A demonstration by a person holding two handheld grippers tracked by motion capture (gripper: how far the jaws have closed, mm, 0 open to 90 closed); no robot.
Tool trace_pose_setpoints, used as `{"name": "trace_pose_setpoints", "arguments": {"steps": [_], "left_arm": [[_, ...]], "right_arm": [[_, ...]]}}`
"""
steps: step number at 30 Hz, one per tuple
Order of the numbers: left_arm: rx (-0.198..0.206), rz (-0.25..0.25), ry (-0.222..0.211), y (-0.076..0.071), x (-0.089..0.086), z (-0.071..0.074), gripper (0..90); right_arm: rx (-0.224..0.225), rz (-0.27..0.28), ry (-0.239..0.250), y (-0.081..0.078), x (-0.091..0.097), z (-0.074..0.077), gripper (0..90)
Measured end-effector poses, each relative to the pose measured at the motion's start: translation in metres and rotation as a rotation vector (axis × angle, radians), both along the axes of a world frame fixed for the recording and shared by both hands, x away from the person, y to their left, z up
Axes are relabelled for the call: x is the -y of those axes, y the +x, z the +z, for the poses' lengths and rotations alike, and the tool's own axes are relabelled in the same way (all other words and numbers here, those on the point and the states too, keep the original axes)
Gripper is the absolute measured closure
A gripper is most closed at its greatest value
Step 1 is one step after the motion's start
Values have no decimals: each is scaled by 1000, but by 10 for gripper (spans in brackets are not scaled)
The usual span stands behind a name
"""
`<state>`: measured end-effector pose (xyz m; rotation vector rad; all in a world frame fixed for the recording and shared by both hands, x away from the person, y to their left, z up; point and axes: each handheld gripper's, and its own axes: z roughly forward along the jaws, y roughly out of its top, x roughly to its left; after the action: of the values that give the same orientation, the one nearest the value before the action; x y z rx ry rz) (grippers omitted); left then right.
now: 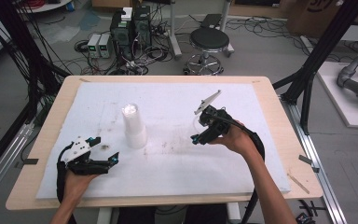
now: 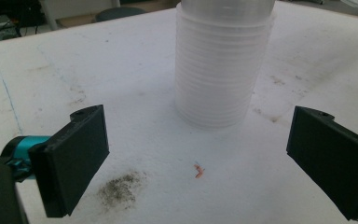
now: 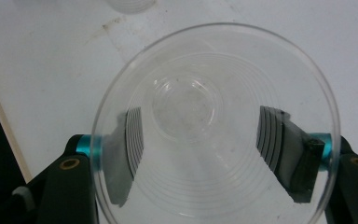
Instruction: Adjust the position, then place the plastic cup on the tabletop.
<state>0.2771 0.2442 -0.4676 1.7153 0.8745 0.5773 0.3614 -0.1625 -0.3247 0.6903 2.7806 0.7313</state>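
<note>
**Right gripper holds a cup, left one gapes at the stack**

White pad (image 1: 177, 177) covers the wooden table (image 1: 279, 116). Stack of clear cups (image 1: 134, 126) stands upright left of centre. Left gripper (image 1: 106, 150) sits near-left of the stack, jaws wide apart, stack ahead between them, not touching. Right gripper (image 1: 196, 131), right of the stack, is clamped around a single clear cup (image 3: 214, 126), its mouth facing the camera.

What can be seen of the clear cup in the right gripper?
The clear cup looks like thin transparent plastic with ribbed walls, a round rim and a small flat bottom. It appears empty. The right gripper holds it between its two black jaws, one pressed on each side, mouth toward the camera, over the white pad. Nothing else touches it.
</note>
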Motion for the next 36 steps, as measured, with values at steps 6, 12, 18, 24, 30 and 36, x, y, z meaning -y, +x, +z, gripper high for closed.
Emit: {"name": "trace_pose_setpoints", "arguments": {"steps": [6, 12, 18, 24, 30, 36], "left_arm": [[2, 2, -22, 0, -2, -1, 54], [-2, -4, -15, 1, -1, -1, 54], [-1, -6, -10, 1, -1, -1, 54], [-9, -8, -9, 2, -1, -1, 54], [-7, -12, -17, 1, -2, -1, 54], [-8, -21, -15, 1, -1, -1, 54]], "right_arm": [[-5, -18, -12, 3, -1, 1, 322], [0, -23, -13, 5, -1, 5, 322], [-5, -22, -25, 8, -5, 2, 321], [-22, -29, -74, 15, -12, -6, 321], [-47, -38, -114, 27, -20, -16, 320], [-74, -43, -154, 34, -27, -25, 319]]}}
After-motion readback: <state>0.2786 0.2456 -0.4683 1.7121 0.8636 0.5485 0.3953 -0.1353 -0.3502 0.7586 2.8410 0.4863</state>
